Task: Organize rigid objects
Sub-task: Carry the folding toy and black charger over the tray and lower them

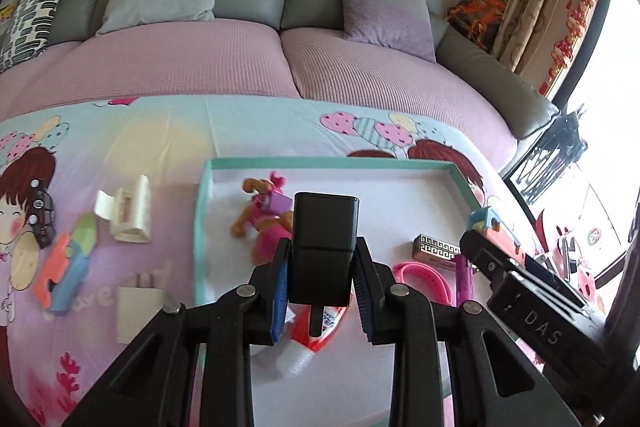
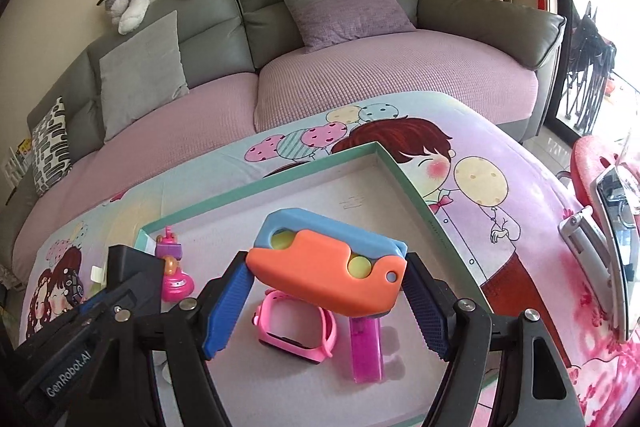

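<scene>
My left gripper is shut on a black plug-in adapter, held upright with a prong at its lower end, above the teal-rimmed white tray. In the right wrist view my right gripper is shut on an orange and blue toy, its pads on the toy's two ends, over the tray. The tray holds a pink doll, a gold box, a pink watch, a purple stick and a red and white tube. The left gripper also shows at the left of the right wrist view.
Left of the tray, on the cartoon tablecloth, lie a white hair claw, an orange, blue and green toy, a white charger and a dark studded piece. A sofa stands behind the table, and a shiny metal object sits at the right edge.
</scene>
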Demonstrator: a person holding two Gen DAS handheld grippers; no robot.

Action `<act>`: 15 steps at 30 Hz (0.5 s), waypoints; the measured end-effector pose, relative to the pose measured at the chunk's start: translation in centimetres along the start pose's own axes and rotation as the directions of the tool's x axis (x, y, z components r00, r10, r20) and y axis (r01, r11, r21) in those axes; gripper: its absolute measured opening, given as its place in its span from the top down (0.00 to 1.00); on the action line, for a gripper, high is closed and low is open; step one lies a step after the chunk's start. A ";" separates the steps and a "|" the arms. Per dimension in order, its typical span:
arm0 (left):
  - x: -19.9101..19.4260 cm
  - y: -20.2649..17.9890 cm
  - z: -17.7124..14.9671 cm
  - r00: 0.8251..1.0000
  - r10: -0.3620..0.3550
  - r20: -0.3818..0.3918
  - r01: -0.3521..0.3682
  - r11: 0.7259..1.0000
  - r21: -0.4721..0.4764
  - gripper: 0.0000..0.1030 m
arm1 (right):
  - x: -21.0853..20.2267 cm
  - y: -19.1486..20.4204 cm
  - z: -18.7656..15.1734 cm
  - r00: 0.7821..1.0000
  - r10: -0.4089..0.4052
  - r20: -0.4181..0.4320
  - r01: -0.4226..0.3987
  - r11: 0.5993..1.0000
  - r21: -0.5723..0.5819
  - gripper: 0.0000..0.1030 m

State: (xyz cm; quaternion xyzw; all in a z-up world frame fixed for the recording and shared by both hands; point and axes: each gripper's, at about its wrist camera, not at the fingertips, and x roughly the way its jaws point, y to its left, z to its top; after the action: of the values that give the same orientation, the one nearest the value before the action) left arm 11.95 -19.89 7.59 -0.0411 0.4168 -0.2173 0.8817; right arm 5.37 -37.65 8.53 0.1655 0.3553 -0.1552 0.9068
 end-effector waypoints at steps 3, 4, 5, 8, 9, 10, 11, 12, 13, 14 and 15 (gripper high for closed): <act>0.8 -0.8 -0.2 1.000 0.005 -0.007 -0.005 1.000 0.018 0.70 | 0.5 -0.9 -0.1 1.000 -0.011 -0.011 0.011 1.000 0.023 0.25; 0.9 -1.0 -0.3 1.000 0.006 -0.008 -0.006 1.000 0.027 0.70 | 0.7 -1.2 -0.1 1.000 -0.011 -0.015 0.012 0.999 0.033 0.25; 1.1 -1.3 -0.4 1.000 0.008 -0.009 -0.008 0.999 0.035 0.70 | 0.8 -1.5 -0.2 1.000 -0.010 -0.018 0.011 0.999 0.043 0.25; 1.5 -1.8 -0.6 1.000 0.020 -0.012 -0.019 0.999 0.044 0.70 | 0.8 -2.1 -0.2 1.000 -0.015 -0.013 0.015 0.998 0.058 0.25; 1.6 -1.9 -0.7 1.000 0.025 -0.013 -0.024 0.999 0.046 0.70 | 0.8 -2.2 -0.2 1.000 -0.021 -0.010 0.022 0.998 0.056 0.25; 1.6 -1.9 -0.7 1.000 0.029 -0.012 -0.028 0.999 0.046 0.70 | 0.8 -2.3 -0.2 1.000 -0.027 -0.008 0.028 0.998 0.055 0.25; 1.6 -2.0 -0.7 0.999 0.034 -0.009 -0.033 0.998 0.047 0.70 | 0.9 -2.3 -0.2 0.999 -0.032 -0.009 0.033 0.998 0.055 0.25; 1.7 -1.9 -0.6 0.999 0.039 -0.005 -0.039 0.998 0.047 0.70 | 1.0 -2.3 -0.2 0.999 -0.035 -0.011 0.036 0.998 0.055 0.25; 1.7 -2.0 -0.6 0.999 0.044 -0.002 -0.044 0.998 0.048 0.70 | 1.2 -2.3 -0.2 0.999 -0.036 -0.015 0.036 0.998 0.054 0.25; 1.8 -2.0 -0.6 0.999 0.047 0.001 -0.047 0.998 0.049 0.70 | 1.4 -2.3 -0.3 0.999 -0.036 -0.021 0.037 0.998 0.049 0.25; 1.9 -2.1 -0.7 0.999 0.050 0.000 -0.050 0.997 0.050 0.70 | 1.6 -2.1 -0.4 0.999 -0.037 -0.027 0.038 0.998 0.042 0.25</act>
State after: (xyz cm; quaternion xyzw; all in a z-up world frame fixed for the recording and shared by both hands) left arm 11.75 -22.47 6.34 -0.0085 0.4125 -0.2054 0.8875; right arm 5.43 -39.68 6.71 0.1800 0.3669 -0.1774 0.8953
